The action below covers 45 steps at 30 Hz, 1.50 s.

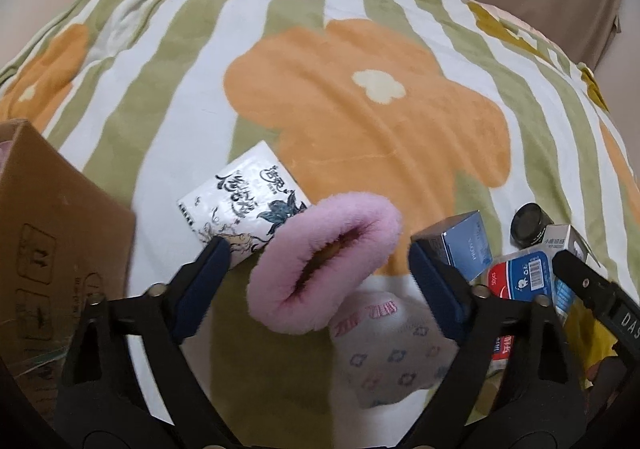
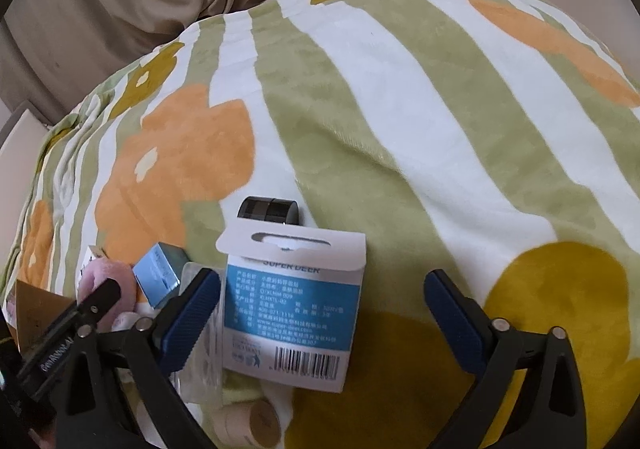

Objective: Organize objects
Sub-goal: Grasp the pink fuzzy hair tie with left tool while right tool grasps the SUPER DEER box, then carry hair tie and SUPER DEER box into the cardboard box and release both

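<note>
On the flowered blanket [image 1: 360,121] lies a white patterned sock [image 1: 384,353] with a fluffy pink cuff [image 1: 280,289]. My left gripper [image 1: 318,247] hangs over that cuff, jaws apart, the cuff between the blue pads with a gap on each side. In the right wrist view a white and blue carded box [image 2: 296,305] lies between the pads of my right gripper [image 2: 323,277]. Its left pad is right beside the box edge and the right pad stands well clear. A tissue pack [image 1: 240,205] lies by the left pad of the left gripper.
A cardboard box [image 1: 52,249] stands at the left edge. Right of the sock lie a blue carton [image 1: 468,245], a black jar [image 1: 530,223] and a red and blue pack [image 1: 520,277]. A beige roll [image 2: 256,421] lies near the carded box. A tan cushion [image 2: 120,1] sits behind.
</note>
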Motion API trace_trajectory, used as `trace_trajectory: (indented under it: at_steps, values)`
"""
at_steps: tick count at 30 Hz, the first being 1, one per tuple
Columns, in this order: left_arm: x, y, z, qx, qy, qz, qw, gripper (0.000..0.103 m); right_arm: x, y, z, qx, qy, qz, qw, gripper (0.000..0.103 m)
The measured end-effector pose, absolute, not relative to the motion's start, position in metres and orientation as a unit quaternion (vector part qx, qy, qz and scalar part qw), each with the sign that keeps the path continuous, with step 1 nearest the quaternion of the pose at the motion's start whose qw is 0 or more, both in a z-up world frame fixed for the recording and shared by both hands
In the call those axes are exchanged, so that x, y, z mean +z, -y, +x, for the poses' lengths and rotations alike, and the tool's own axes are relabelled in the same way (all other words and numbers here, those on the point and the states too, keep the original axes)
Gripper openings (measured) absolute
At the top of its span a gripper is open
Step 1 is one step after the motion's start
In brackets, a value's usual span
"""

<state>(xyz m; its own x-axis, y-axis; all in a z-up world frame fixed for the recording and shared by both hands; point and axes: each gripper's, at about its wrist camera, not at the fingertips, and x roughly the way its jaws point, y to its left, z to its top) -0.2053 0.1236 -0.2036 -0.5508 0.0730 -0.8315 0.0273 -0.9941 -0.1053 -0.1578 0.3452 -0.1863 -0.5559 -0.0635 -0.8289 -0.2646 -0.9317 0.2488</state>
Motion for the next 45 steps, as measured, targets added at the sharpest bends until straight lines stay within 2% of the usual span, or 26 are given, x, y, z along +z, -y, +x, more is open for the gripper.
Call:
trace_trajectory:
  at_steps: [2, 8, 12, 14, 28, 45]
  values:
    - [-0.205, -0.126, -0.205, 0.881, 0.043, -0.472, 0.010, 0.078, -0.188, -0.346, -0.159, 0.863, -0.182, -0.467, 0.055, 0.092]
    - [-0.204, -0.123, -0.206, 0.885, 0.040, -0.463, 0.020, 0.055, -0.191, -0.350, -0.162, 0.859, -0.207, -0.466, 0.048, 0.077]
    - [-0.203, -0.122, -0.206, 0.886, 0.044, -0.461, 0.029, 0.046, -0.194, -0.350, -0.165, 0.856, -0.219, -0.467, 0.043, 0.068]
    - [-0.202, -0.122, -0.206, 0.886, 0.047, -0.461, 0.032, 0.044, -0.194, -0.349, -0.165, 0.855, -0.217, -0.468, 0.043, 0.067]
    - [-0.178, -0.120, -0.192, 0.893, 0.058, -0.444, 0.044, 0.042, -0.175, -0.349, -0.154, 0.868, -0.203, -0.451, 0.045, 0.066]
    - [-0.088, -0.093, -0.137, 0.924, 0.060, -0.372, 0.061, 0.042, -0.096, -0.331, -0.114, 0.902, -0.169, -0.396, 0.031, 0.066]
